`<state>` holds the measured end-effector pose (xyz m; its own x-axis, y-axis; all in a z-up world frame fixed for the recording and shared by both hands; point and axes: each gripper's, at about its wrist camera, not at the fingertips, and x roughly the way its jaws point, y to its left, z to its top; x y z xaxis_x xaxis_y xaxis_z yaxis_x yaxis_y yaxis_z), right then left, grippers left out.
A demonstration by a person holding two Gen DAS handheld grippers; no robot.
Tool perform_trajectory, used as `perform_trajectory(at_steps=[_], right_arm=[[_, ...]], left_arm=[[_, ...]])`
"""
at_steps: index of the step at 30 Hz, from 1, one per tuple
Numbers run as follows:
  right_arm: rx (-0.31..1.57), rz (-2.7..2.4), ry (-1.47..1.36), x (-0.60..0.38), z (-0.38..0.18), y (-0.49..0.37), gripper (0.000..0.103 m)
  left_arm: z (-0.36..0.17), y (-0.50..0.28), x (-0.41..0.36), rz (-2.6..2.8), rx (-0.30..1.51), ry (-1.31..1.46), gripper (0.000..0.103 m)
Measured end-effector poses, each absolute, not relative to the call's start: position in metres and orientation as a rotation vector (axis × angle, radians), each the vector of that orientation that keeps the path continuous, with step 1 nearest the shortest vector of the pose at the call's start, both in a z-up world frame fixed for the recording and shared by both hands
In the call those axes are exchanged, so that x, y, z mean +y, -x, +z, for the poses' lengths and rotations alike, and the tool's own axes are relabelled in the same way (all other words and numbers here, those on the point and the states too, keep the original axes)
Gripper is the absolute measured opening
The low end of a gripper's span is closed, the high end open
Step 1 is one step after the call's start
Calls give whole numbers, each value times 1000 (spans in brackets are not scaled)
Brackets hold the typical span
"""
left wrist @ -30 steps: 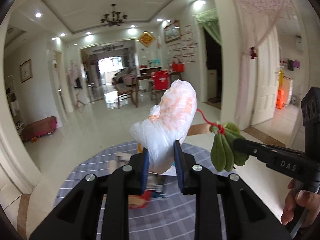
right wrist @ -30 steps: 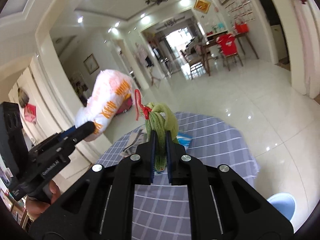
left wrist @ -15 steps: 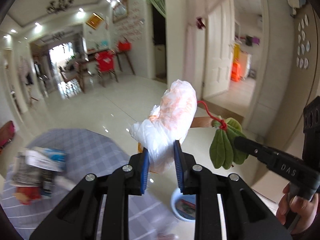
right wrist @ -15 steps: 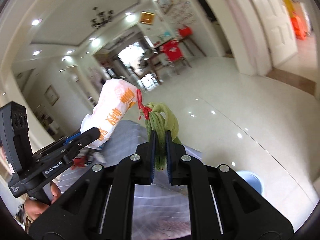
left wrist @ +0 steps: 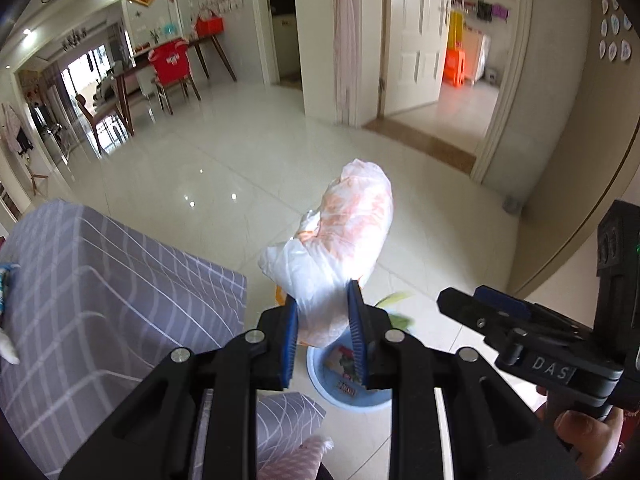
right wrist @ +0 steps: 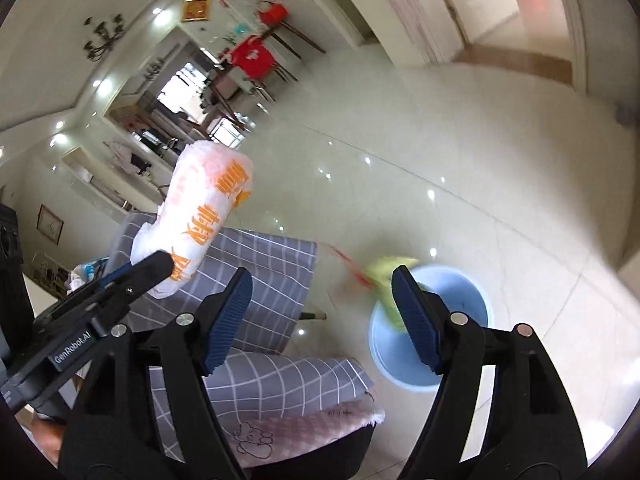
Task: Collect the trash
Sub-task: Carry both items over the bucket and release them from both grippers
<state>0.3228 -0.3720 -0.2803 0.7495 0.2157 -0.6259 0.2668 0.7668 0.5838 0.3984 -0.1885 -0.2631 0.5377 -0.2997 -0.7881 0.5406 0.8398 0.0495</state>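
**Q:** What does each gripper carry?

**A:** In the left wrist view, centre frame, the left gripper (left wrist: 323, 312) is clamped on the lower end of a white plastic bag with orange print (left wrist: 340, 236); the bag bulges above the blue pads. In the right wrist view the right gripper (right wrist: 320, 312) has its jaws opening, with nothing between them. A blurred green bundle with a red tie (right wrist: 386, 276) sits in the air at the rim of the pale blue bin (right wrist: 468, 300), lower right of frame.

**Q:** How will the bag handle?

**A:** Judged from its crumpled film, it is light, soft and slippery. The present hold on gathered film at one end looks sound; a pinch on the puffed middle would likely slide.

**Q:** Where does the bin lie for the left gripper?

**A:** Directly beneath the bag, lower centre of the left wrist view, beside the grey checked tablecloth (left wrist: 120, 280).
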Motion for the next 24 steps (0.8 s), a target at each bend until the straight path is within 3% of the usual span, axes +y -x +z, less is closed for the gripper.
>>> perform_trajectory(at_steps=[10,22,23,24], right_arm=[[715,-139,-595,-369,-270,-307,72],[560,-242,-582,-377,-234,-277,72],[548,-249,-585,-376,-233,-275,72],[533,-259,-588,-377,-231,-273,72]], left_arm=[[-285,-398,-187,-545,937,-319,23],[-283,-393,-209,-595,938,-292,27],[-281,-394,-208,-590,935,-291,41],[-279,-392,-210,-586,930,-293,70]])
